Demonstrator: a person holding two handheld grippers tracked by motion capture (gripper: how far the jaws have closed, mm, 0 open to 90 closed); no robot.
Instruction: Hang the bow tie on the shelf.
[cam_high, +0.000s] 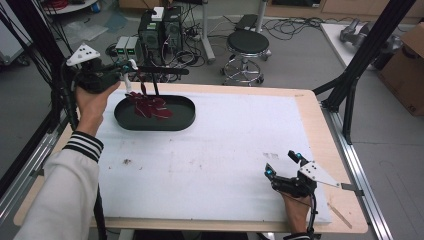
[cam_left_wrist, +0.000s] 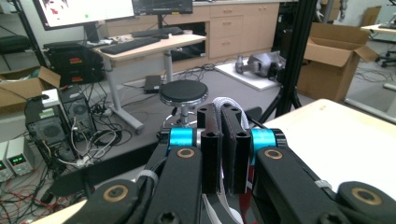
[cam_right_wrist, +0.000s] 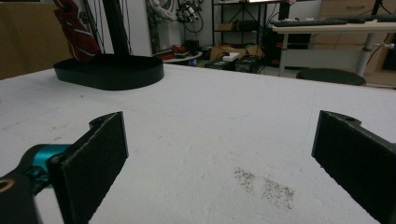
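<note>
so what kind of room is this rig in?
Most likely a robotics or electronics lab, not a home or kitchen. Desktop computer towers with tangled cables sit on the floor behind the table, a desk holds keyboards below monitors, and cardboard boxes stand about.

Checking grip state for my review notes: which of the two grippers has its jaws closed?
The left gripper, raised above the black tray; its jaws are pressed together on a white strap. The right gripper, near the table's front edge, stands wide open.
</note>
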